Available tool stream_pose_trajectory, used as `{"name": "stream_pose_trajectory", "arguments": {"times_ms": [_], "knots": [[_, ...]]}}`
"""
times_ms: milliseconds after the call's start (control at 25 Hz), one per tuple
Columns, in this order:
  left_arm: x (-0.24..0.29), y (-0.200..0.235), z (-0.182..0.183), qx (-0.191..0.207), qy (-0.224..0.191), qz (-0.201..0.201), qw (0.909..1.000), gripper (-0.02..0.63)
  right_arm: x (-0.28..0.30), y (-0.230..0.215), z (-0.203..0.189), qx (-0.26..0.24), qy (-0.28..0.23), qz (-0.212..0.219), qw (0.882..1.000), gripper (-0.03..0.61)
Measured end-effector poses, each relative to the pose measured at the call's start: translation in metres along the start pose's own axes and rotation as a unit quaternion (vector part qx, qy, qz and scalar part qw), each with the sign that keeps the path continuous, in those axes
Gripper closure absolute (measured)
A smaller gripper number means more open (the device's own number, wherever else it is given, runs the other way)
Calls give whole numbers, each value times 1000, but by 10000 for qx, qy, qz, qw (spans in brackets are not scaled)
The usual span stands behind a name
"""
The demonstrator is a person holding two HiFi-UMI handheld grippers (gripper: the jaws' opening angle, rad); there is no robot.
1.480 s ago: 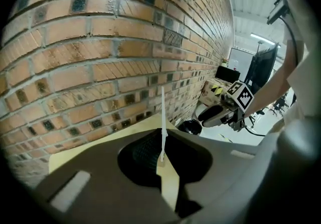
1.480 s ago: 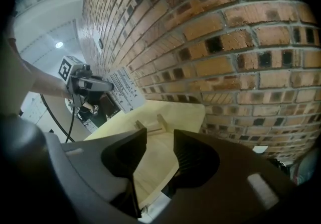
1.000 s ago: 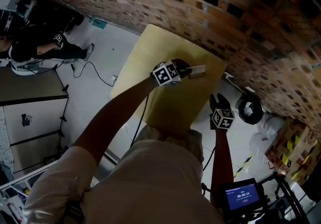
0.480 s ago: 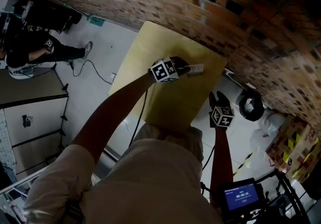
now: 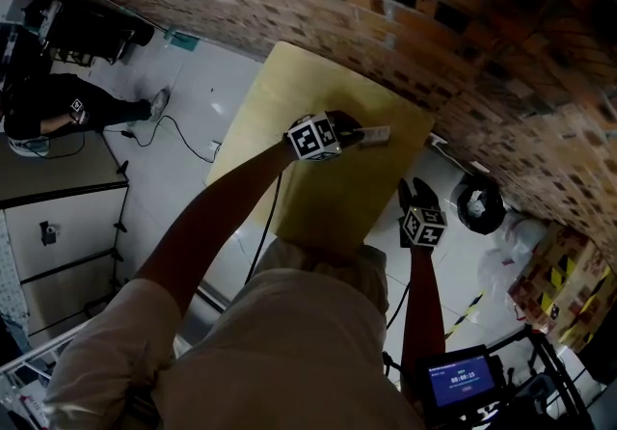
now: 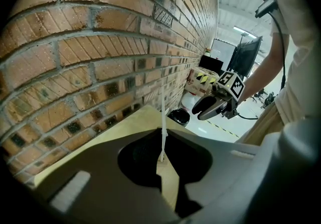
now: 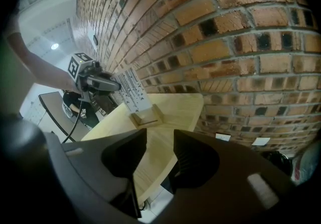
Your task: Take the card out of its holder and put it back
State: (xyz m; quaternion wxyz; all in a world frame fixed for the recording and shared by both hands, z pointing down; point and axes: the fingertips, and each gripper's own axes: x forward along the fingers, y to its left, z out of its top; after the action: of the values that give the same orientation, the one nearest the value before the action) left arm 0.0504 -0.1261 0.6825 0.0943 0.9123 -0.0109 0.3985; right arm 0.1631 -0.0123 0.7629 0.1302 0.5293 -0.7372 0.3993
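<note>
One card [image 7: 131, 89] pinched by left gripper [image 5: 359, 136], seemingly seated in holder [image 7: 146, 116]; right gripper [image 6: 208, 110] open, idle. Next: lift straight up.

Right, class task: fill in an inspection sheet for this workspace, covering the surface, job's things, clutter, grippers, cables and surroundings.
Surface: pale wooden table against the red brick wall.
Job's things: white printed card standing at the small wooden block holder.
Clutter: nothing seen.
Grippers: left gripper shut on the card; right gripper open, empty, beside the table.
Cables: black cable lying on the floor.
Surroundings: seated person, black round container.
</note>
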Motion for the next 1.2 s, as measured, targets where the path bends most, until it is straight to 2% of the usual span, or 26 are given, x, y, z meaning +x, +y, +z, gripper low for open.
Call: {"name": "stream_pose_trajectory", "arguments": {"times_ms": [680, 1000, 1200], "knots": [[15, -5, -5, 264, 213, -91, 9994, 580, -3, 0, -8, 46, 6, 24, 10000, 405], [24, -3, -9, 181, 227, -124, 9995, 580, -4, -5, -14, 96, 52, -16, 9999, 405], [23, -3, -12, -81, 236, -182, 9995, 580, -4, -3, -16, 48, 76, 6, 10000, 405]]}}
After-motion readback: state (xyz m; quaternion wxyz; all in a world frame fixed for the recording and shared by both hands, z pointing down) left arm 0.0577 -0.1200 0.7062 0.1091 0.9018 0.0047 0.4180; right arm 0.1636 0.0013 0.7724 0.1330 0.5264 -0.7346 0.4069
